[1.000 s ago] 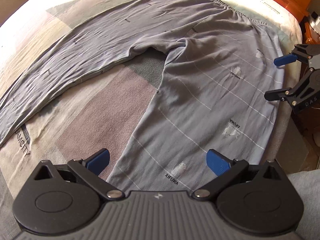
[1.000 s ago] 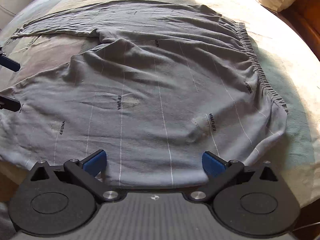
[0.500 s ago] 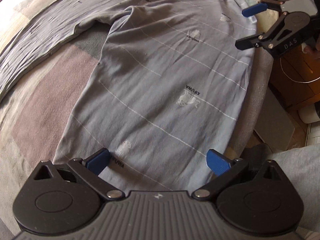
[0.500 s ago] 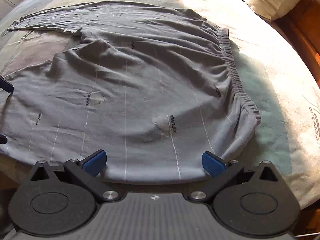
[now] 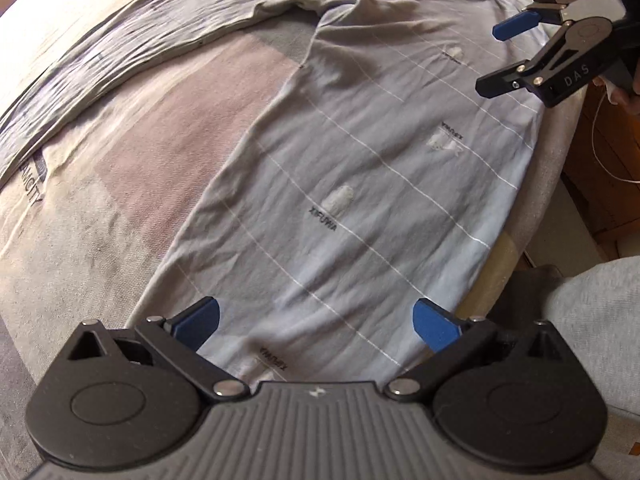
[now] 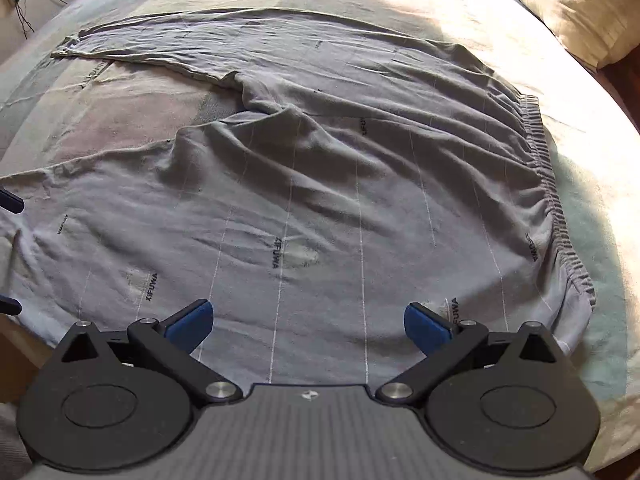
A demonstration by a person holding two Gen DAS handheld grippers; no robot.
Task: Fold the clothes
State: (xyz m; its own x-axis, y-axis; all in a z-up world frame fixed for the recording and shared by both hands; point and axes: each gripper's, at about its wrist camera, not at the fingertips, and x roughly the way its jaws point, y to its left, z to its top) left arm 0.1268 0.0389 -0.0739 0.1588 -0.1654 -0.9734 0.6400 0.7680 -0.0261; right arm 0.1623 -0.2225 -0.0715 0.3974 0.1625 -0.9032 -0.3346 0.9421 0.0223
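Note:
Grey pyjama trousers [image 5: 360,184] with thin white lines and small prints lie spread on the bed, legs apart in a V. My left gripper [image 5: 316,322] hovers open over the lower end of the near leg, nothing between its blue pads. In the right wrist view the trousers [image 6: 340,200] fill the middle, with the elastic waistband [image 6: 548,184] at the right. My right gripper [image 6: 306,322] is open above the near edge of the hip area. It also shows as my right gripper [image 5: 504,54] at the upper right of the left wrist view, open over the cloth's edge.
The bed sheet [image 5: 120,160] has grey, pink and beige blocks. A pillow [image 6: 572,4] lies at the far right. The bed's edge [image 5: 552,168] drops to a wooden floor, where a person's grey-trousered leg [image 5: 592,300] stands. The left gripper's pads [image 6: 10,204] peek in at the left.
My left gripper has drawn back along the near trouser leg toward its lower end. My right gripper has shifted left along the near edge, away from the waistband. Both stay open.

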